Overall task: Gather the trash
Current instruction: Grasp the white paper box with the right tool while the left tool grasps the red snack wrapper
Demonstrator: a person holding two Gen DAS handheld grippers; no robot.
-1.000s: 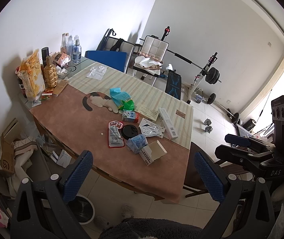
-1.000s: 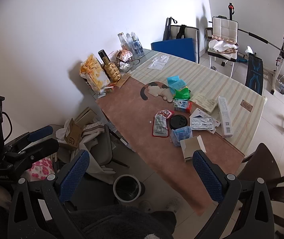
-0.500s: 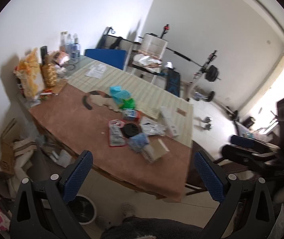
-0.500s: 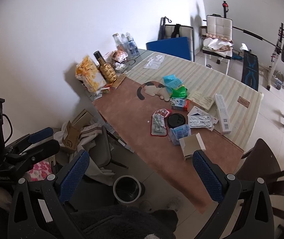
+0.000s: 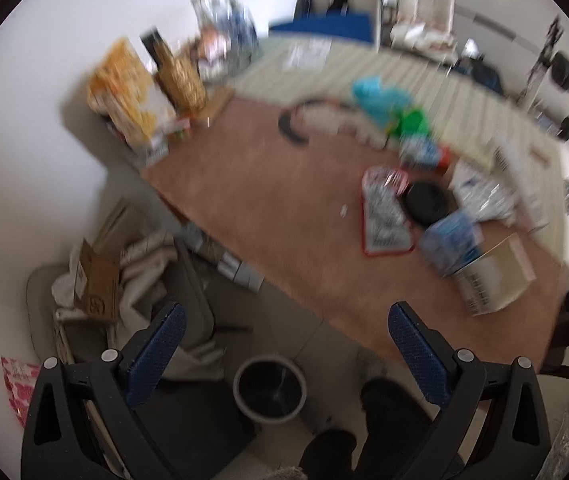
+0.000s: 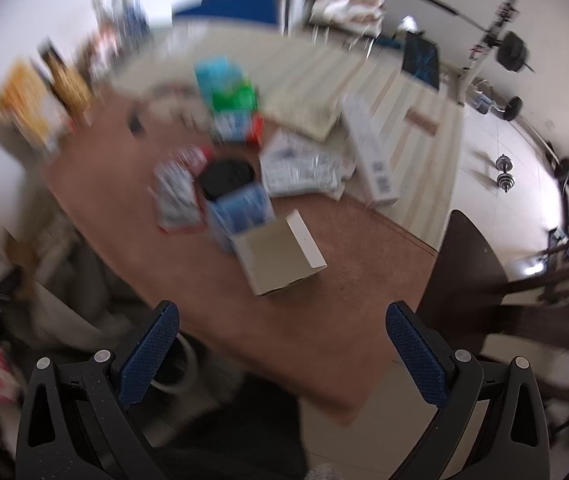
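Blue-padded and spread wide, my left gripper (image 5: 284, 354) gripped nothing; since a second earlier it had swung down, so the trash bin (image 5: 270, 390) on the floor beside the table (image 5: 268, 220) sat between its fingers, and the trash pile (image 5: 424, 216) lay beyond on the tabletop. In the right view, my right gripper (image 6: 280, 350), also spread and empty, had closed on the table's near edge, the open cardboard box (image 6: 280, 254) nearest. I judged a first pickup imminent.
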